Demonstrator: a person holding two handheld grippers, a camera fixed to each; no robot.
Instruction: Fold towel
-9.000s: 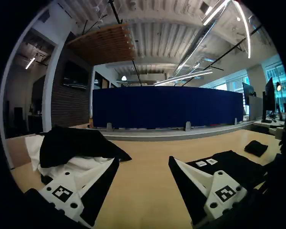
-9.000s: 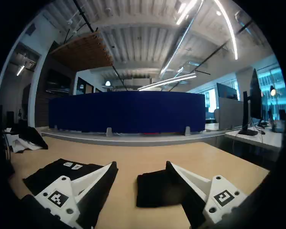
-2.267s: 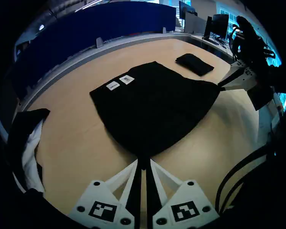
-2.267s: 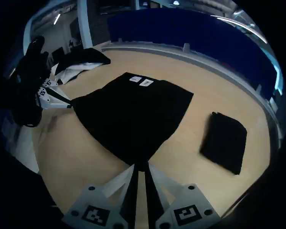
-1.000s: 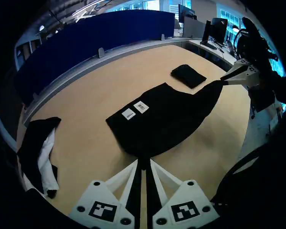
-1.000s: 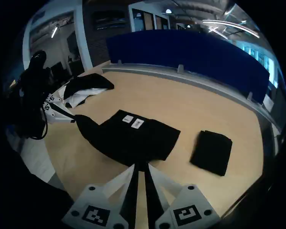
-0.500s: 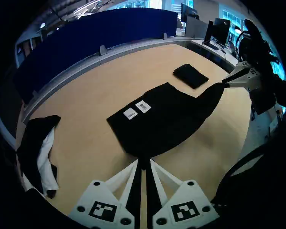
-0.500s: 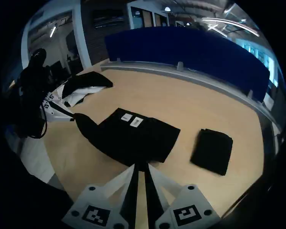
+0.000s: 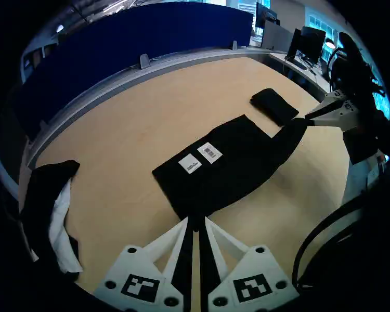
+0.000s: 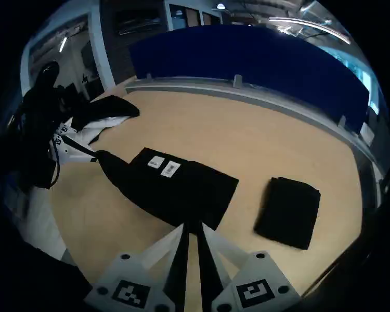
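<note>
Left gripper view: left gripper (image 9: pixel 196 218) pinched shut on near corner of black towel (image 9: pixel 231 161). Towel flat on wooden table (image 9: pixel 132 119), long axis running ahead and rightward. Right gripper (image 9: pixel 307 121) nipping raised opposite corner, far right.

Right gripper view: right gripper (image 10: pixel 193 224) clamped on its own corner. Towel (image 10: pixel 179 187) ahead-left, left gripper (image 10: pixel 94 155) at other end. Held edge spans both tools. Likely next: carry forward over white tags (image 10: pixel 163 165).
</note>
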